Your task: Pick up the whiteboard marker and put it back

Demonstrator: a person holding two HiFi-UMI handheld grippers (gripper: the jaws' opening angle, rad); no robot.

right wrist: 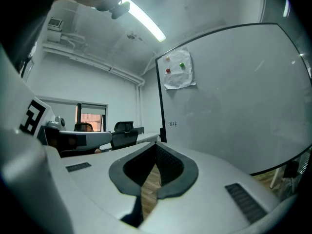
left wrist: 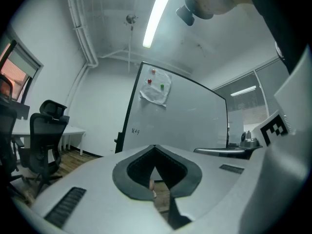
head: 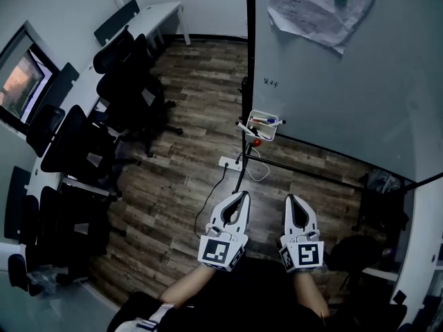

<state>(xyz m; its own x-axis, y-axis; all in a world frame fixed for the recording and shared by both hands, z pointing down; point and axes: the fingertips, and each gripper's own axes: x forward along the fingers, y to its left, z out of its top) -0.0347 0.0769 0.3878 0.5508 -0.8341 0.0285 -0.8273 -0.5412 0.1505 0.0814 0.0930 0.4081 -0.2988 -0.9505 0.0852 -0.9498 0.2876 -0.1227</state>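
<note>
A small white tray (head: 262, 125) hangs on the lower left edge of the whiteboard (head: 332, 88). It holds a couple of whiteboard markers (head: 267, 121), one with a blue cap, and another marker (head: 244, 128) sticks out at its left. Both grippers are low in the head view, well short of the tray and pointing toward it. My left gripper (head: 243, 195) is shut with nothing between its jaws; in the left gripper view its tips (left wrist: 154, 147) meet. My right gripper (head: 290, 198) is shut and empty too, and its tips (right wrist: 157, 145) also meet.
Several black office chairs (head: 124, 95) line the white desks (head: 156, 16) at the left. A power strip (head: 230, 162) with cables lies on the wood floor by the whiteboard's black stand (head: 248, 61). A paper sheet (head: 322, 5) is held to the board by magnets.
</note>
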